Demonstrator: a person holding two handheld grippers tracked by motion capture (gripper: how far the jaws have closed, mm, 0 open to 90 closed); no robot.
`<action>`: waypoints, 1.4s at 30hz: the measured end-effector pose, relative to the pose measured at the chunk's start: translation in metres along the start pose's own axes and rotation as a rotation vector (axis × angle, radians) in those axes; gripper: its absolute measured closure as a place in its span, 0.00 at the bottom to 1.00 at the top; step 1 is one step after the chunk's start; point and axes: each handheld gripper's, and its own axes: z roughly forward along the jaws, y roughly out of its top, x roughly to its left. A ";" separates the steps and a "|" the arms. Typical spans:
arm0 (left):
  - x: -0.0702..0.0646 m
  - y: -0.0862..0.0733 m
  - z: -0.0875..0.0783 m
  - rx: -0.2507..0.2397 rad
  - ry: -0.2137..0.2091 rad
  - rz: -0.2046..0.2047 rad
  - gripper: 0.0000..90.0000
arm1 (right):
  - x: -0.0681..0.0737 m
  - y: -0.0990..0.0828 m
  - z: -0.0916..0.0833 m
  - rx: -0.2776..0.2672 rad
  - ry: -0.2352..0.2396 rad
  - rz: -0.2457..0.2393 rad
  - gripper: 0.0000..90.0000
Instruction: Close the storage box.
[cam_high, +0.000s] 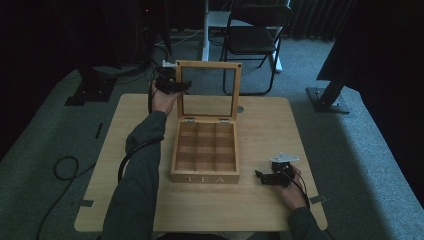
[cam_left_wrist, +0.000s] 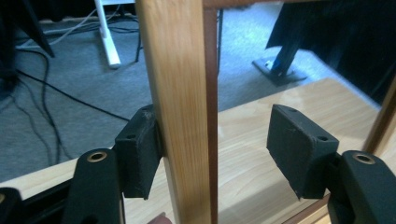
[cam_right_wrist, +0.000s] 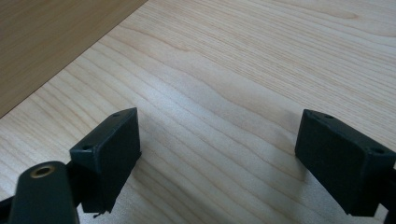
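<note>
Left gripper (cam_left_wrist: 212, 154) set around the left frame post of the raised lid (cam_left_wrist: 175, 107), jaws apart, one pad touching wood, the other clear. Tea box (cam_high: 205, 150) mid-counter, compartments empty. Likely risk: lid swinging shut or overextending if nudged without a firm hold. Right gripper (cam_high: 267, 178) open, resting on the counter (cam_high: 260, 125) beside the box, nothing in the way.

Looks like a recording studio or lab — black curtains (cam_high: 45, 35) all round, grey carpet (cam_high: 360, 150), loose cables (cam_high: 65, 167), stand bases (cam_high: 327, 97), a folding chair (cam_high: 255, 35) behind the worktop (cam_high: 260, 200).
</note>
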 end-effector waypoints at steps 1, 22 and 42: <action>0.000 0.000 -0.001 0.001 -0.001 -0.002 0.42 | 0.000 0.000 0.000 0.000 0.000 0.000 0.15; -0.013 -0.013 -0.030 -0.043 -0.023 0.020 0.44 | 0.000 0.001 0.001 0.001 -0.009 0.011 0.15; -0.021 -0.037 -0.069 -0.094 -0.130 -0.006 0.45 | 0.000 0.001 0.001 0.001 -0.011 0.012 0.15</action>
